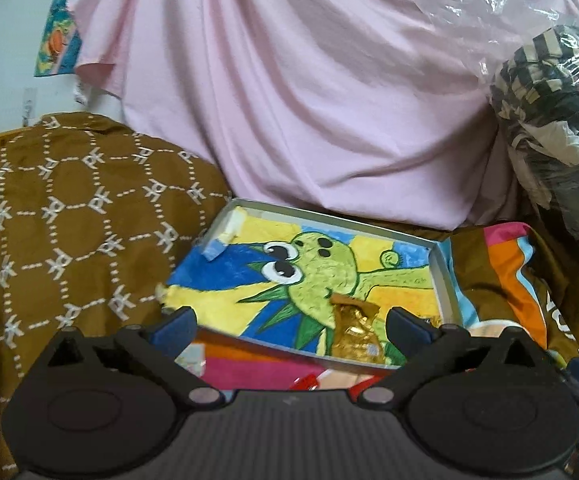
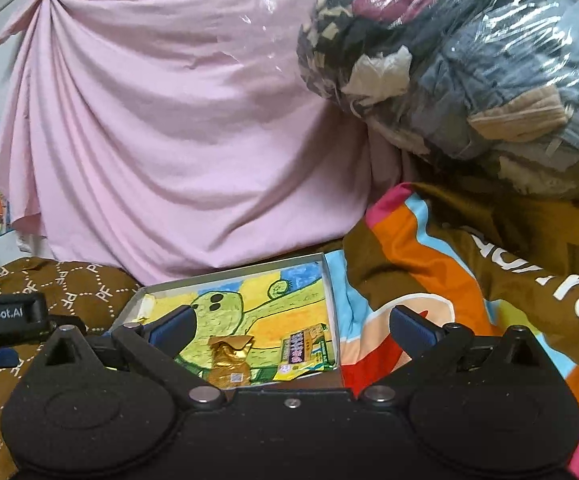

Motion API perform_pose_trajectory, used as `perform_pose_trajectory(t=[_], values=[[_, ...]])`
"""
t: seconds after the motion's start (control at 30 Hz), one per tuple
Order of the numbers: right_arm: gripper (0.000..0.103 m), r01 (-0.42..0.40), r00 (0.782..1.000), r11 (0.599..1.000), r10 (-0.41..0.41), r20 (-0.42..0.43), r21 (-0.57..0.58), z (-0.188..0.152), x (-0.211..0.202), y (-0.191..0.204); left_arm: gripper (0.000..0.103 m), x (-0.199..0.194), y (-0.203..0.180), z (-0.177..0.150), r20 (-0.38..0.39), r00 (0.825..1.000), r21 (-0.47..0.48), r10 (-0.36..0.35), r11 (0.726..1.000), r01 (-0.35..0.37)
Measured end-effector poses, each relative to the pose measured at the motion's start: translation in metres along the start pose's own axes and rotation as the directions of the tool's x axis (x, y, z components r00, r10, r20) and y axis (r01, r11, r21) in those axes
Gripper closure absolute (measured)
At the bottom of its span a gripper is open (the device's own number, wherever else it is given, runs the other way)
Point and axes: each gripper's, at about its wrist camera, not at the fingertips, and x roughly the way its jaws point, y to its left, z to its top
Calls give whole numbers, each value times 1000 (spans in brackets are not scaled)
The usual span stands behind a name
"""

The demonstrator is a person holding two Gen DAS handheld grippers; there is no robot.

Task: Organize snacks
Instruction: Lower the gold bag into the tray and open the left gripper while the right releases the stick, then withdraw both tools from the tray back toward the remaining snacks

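A shallow box [image 1: 443, 276] with a green cartoon creature painted inside lies on the bed; it also shows in the right wrist view [image 2: 331, 292]. A gold-wrapped snack [image 1: 355, 332] lies in its near right part, also seen in the right wrist view [image 2: 229, 362]. A yellow-green snack packet [image 2: 303, 350] lies beside it in the box's right corner. My left gripper [image 1: 289, 326] is open and empty just before the box's near edge. My right gripper [image 2: 289, 326] is open and empty above the box's near edge. The left gripper's body [image 2: 5, 320] shows at the left.
A brown patterned blanket [image 1: 69, 220] lies left of the box. A colourful striped cloth [image 2: 449, 280] lies right of it. A pink sheet [image 1: 309, 100] hangs behind. A clear plastic bag of clothes [image 2: 469, 64] sits at the back right. Red wrappers [image 1: 309, 382] lie near the left gripper.
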Motion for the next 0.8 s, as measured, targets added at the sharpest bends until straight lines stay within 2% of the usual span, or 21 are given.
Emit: perform_pose_trajectory(t=[0.4,0.8], values=[[1,-15,1000,1000,14,-18,-27,-14,-53,10,0,-55,23,-25,-11,999,41,38,998,-37],[1,-24,997,999,21,-79,-37,-36,-87,19,0,-86,40,-49,-36,998,59,57,997,-54]])
